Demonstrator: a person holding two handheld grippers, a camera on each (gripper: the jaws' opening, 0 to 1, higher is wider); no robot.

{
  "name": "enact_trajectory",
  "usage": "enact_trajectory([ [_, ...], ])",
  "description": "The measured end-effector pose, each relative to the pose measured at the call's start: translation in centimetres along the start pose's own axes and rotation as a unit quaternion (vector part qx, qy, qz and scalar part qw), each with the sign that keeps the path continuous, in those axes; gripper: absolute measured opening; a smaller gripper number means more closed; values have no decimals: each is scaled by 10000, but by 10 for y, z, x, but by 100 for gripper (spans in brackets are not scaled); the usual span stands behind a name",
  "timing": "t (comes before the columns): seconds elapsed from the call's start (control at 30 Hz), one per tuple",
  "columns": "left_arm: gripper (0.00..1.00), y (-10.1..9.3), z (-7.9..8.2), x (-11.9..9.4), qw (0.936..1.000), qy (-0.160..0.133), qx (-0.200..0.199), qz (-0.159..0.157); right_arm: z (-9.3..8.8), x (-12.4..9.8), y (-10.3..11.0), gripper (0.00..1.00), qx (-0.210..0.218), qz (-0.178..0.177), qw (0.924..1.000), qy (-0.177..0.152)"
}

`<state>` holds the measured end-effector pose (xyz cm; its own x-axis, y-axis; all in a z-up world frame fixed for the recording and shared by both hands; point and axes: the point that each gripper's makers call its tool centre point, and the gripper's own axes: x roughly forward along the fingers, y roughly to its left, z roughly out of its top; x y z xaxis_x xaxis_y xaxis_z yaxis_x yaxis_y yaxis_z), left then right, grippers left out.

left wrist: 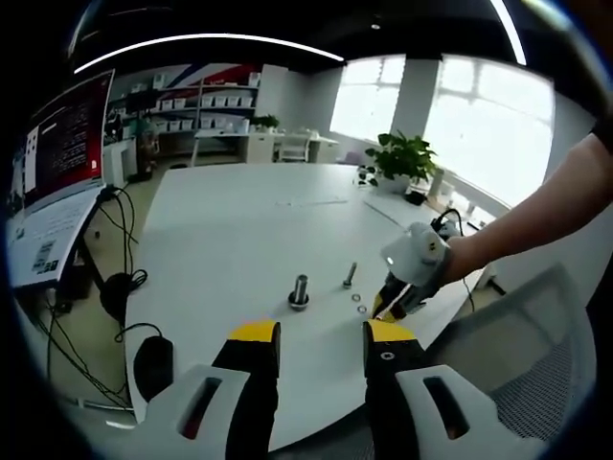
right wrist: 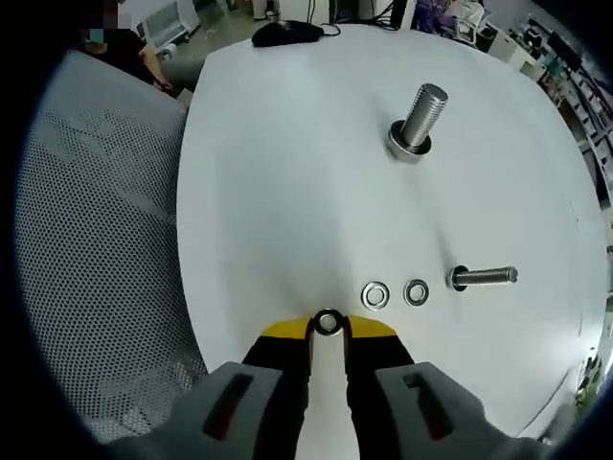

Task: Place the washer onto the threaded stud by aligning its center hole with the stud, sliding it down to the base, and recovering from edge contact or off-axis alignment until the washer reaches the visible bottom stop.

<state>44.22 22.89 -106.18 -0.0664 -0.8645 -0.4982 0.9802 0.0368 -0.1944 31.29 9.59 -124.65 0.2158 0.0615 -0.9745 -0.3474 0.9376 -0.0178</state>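
Basically this was the pick step: right gripper (right wrist: 328, 324) was down at the white table (right wrist: 287, 172), jaws nearly closed with a washer (right wrist: 328, 322) sitting right between the yellow tips. Looked pinched by its edges, but I couldn't tell whether it was actually lifted or lying flat on the surface. Two spare washers (right wrist: 396, 293) lay just beyond the tips, beside a thin stud (right wrist: 484, 278). The large threaded stud (right wrist: 418, 120) stood further off, nothing on it yet. Next move, as I judged it: lift, carry over the stud top, level the washer so the hole centres on the axis. Left gripper (left wrist: 319, 335) hung wide open, holding nothing, stud (left wrist: 300, 291) just ahead of it.
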Motion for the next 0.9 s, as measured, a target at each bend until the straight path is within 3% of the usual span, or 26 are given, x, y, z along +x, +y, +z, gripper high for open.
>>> enact_trajectory([
  [0.2, 33, 1, 2, 0, 10000, -24, 3, -1, 0, -1, -2, 14, 20, 2, 10000, 11],
  [0.53, 33, 5, 0, -1, 10000, -15, -19, 8, -1, -12, -2, 13, 439, -20, 9989, -186],
  [0.9, 33, 1, 3, -1, 10000, -33, -9, -17, 1, -42, -32, 13, 686, -173, 9967, -402],
])
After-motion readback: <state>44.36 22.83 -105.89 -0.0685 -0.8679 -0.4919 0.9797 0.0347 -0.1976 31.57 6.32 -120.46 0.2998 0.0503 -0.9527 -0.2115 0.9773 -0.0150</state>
